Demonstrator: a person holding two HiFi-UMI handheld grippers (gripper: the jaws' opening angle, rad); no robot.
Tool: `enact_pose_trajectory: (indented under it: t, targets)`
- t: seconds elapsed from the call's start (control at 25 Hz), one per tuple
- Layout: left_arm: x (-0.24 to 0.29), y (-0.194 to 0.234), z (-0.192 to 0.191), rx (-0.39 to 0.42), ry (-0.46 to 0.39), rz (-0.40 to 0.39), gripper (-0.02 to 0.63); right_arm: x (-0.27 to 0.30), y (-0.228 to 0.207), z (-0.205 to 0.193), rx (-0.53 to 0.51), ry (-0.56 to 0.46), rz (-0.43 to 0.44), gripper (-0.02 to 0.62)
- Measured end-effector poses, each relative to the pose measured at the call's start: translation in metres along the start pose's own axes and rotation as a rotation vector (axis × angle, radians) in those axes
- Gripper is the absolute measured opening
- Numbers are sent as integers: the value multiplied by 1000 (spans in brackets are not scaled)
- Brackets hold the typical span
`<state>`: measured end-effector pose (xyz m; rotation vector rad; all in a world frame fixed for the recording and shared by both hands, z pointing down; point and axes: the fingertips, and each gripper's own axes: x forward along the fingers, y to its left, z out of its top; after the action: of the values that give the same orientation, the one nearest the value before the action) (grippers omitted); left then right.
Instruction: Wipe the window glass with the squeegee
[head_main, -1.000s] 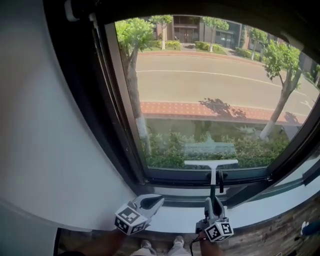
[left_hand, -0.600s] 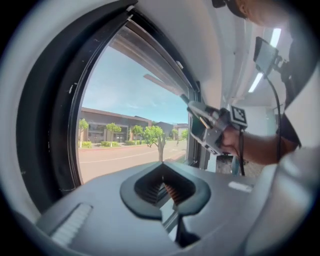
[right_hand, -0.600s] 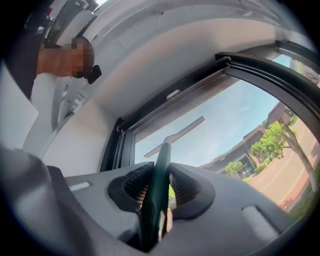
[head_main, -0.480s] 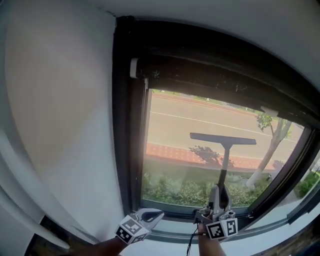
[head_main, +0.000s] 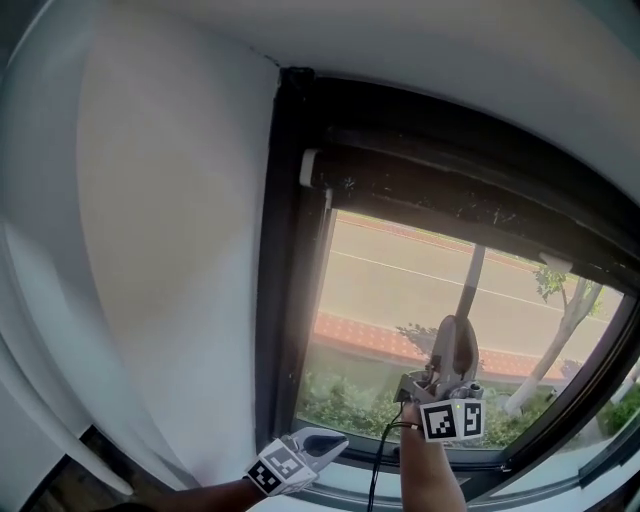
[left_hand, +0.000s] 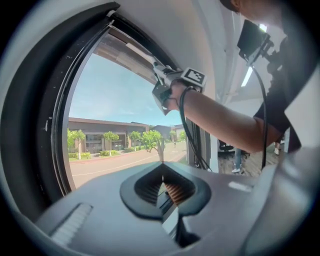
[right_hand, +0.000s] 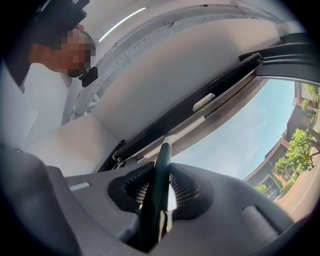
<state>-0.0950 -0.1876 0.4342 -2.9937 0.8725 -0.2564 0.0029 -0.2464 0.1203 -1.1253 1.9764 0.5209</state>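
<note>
Clamping squeegee (head_main: 470, 285) handle, right gripper (head_main: 452, 338), blade high on glass (head_main: 380, 290)

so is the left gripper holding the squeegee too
No, the left gripper has nothing between its jaws; only the right gripper clamps the squeegee handle.

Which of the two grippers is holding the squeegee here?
The right gripper, the higher one: its tongs are shut on the squeegee handle. The left gripper sits lower by the frame, tongs shut on nothing.
</note>
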Motion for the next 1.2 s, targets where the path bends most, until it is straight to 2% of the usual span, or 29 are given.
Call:
enact_pose_trajectory:
  t: [0.16, 0.4, 0.72, 1.2]
  targets:
    - [-10, 8, 16, 5, -26, 19, 7, 25, 7, -2, 2, -26, 24, 103]
    - [-20, 16, 14, 3, -26, 45, 7, 42, 9, -10, 27, -13, 22, 103]
    - [-26, 18, 2, -1, -6, 50, 8, 14, 9, -26, 34, 35, 1, 101]
    - [-30, 1, -23, 6, 44, 8, 8, -33, 15, -50, 72, 92, -60, 101]
